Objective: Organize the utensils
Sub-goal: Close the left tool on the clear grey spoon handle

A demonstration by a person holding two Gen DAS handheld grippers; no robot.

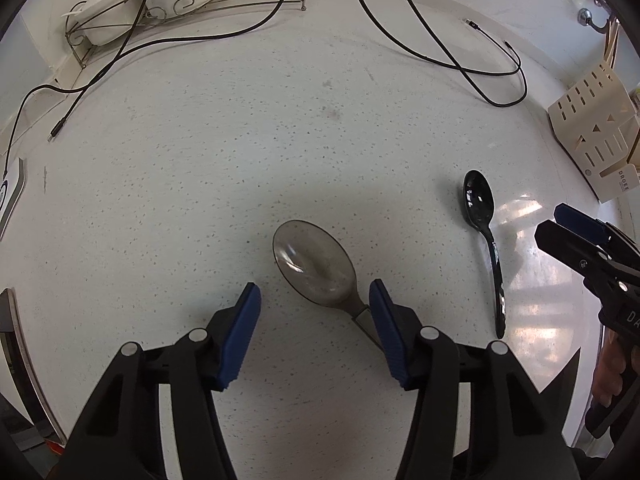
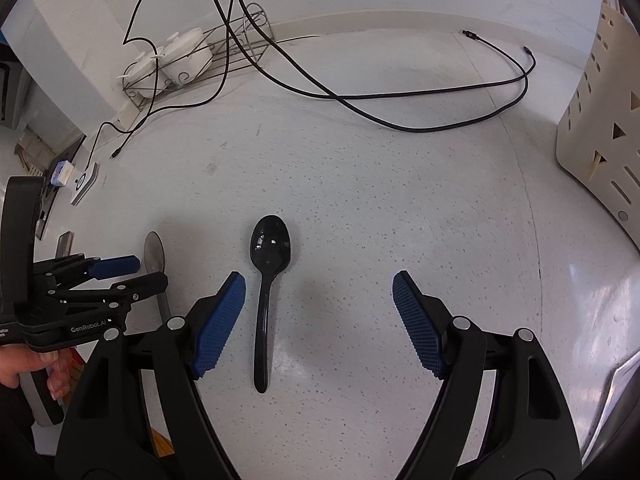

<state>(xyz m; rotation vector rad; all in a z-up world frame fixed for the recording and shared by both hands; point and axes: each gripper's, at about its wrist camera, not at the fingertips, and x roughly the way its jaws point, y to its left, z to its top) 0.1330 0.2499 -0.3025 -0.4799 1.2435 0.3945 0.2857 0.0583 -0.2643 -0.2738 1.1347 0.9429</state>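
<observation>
Left gripper (image 1: 314, 304) points down at the counter, jaws parted, nothing clamped. The metal spoon (image 1: 314, 266) lies between its blue ribbed pads (image 1: 240, 332): bowl ahead of the tips, neck running back under the right-side pad, which sits over or against the neck; contact cannot be told. Left-side pad is clear of it. The spoon has a dull grey, smooth oval bowl and a flat tapered handle.

Right gripper (image 2: 318, 288) hangs above the counter, jaws wide apart and empty. The black spoon (image 2: 266, 280) lies between the jaws, nearer the left-side pad and not touching it, bowl away from the gripper, handle running back toward it. It is glossy black, plastic-looking, with a rounded bowl and a thin, slightly curved handle.

The two spoons lie side by side, apart, roughly parallel. The countertop (image 2: 400, 200) is white with fine dark speckles, shiny at the right. A cream slotted utensil holder (image 2: 600, 120) stands at the right edge, well apart from both spoons. Black cables (image 2: 360, 100) loop across the back. A wire rack (image 1: 180, 4) holds white ceramic dishes at the far left.
</observation>
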